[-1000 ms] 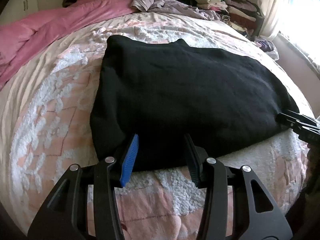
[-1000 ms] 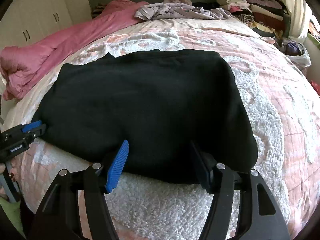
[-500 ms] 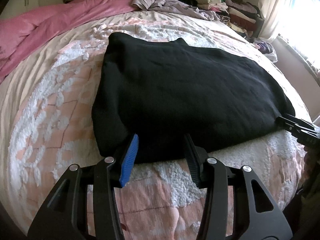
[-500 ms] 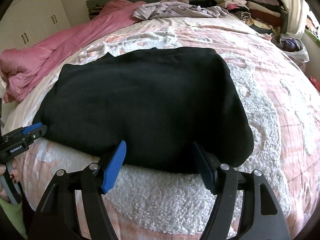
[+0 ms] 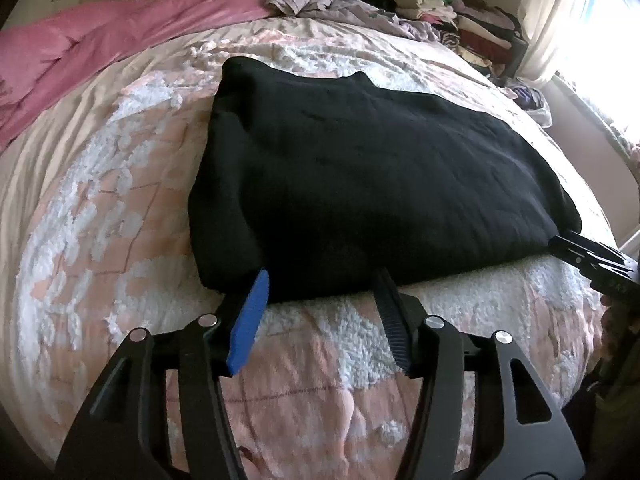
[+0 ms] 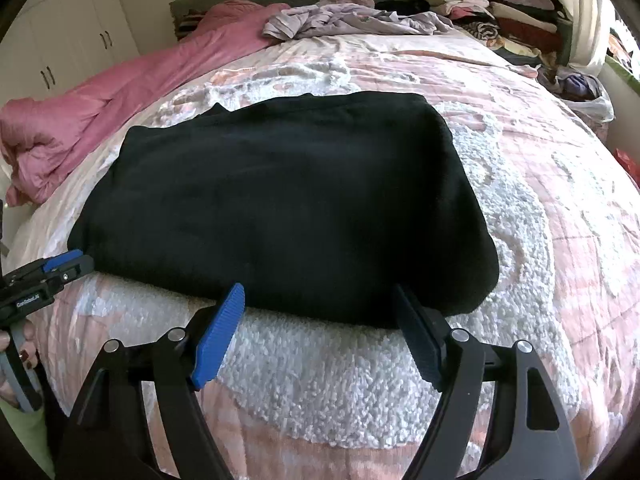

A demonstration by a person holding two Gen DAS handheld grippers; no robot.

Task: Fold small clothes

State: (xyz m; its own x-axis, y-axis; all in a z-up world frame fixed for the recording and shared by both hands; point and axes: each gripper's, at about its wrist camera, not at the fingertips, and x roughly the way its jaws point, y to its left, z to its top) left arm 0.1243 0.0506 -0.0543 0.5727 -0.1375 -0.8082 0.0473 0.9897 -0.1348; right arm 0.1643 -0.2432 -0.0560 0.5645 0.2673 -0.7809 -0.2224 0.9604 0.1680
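A black garment (image 5: 372,176) lies folded flat on the bed; it also shows in the right wrist view (image 6: 280,204). My left gripper (image 5: 322,280) is open at the garment's near edge toward its left corner, holding nothing. My right gripper (image 6: 318,294) is open at the near edge toward the right corner, holding nothing. Each gripper shows in the other's view: the right one (image 5: 560,246) at the garment's right corner, the left one (image 6: 70,266) at its left corner.
The bed has a pink and white textured bedspread (image 6: 540,220). A pink duvet (image 5: 100,40) is bunched at the far left. Loose lilac clothes (image 6: 340,20) lie at the head of the bed. A stack of folded clothes (image 5: 460,20) stands at the far right by the window.
Both grippers have drawn back toward me, from over the garment's near edge to just at it. The garment lies as before.
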